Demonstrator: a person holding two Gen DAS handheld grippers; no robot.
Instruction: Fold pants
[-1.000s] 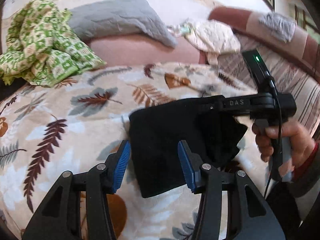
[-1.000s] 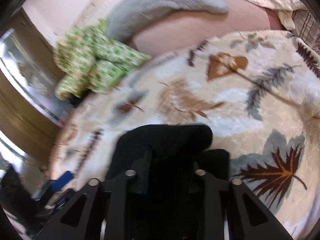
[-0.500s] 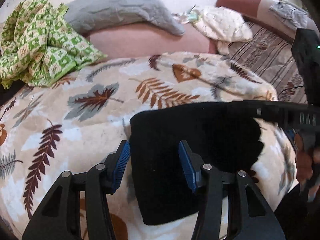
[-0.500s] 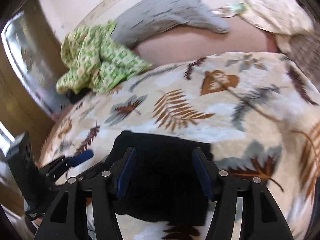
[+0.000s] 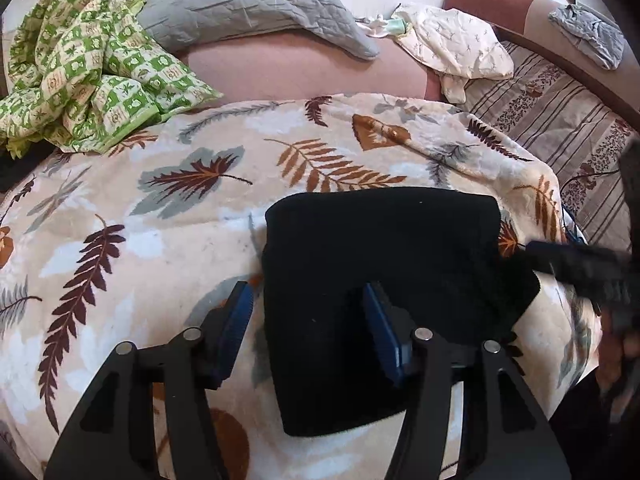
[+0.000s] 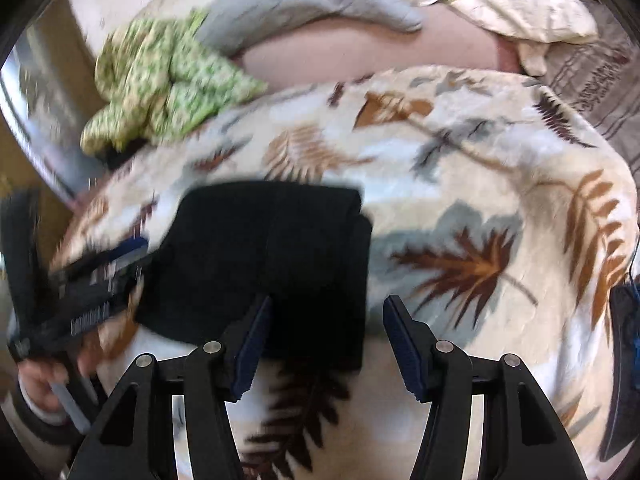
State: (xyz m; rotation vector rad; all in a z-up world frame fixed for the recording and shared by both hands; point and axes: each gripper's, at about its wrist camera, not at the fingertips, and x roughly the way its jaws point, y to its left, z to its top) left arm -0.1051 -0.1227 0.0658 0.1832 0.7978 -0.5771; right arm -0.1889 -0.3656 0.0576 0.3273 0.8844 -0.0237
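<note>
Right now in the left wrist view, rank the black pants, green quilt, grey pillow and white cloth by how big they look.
1. Black pants, though nearest the camera, which inflates them.
2. Green quilt and grey pillow: too alike to rank, and the quilt runs out of the picture.
3. White cloth, smallest.

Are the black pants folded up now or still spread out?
Folded. The black pants lie as a compact block with a rounded fold edge and stacked layers on the leaf-print blanket; neither gripper holds them.

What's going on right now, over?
Left gripper opening, over pants edge, not gripping. Right gripper open, empty. Pants folded, flat on blanket. Nothing in the way.
</note>
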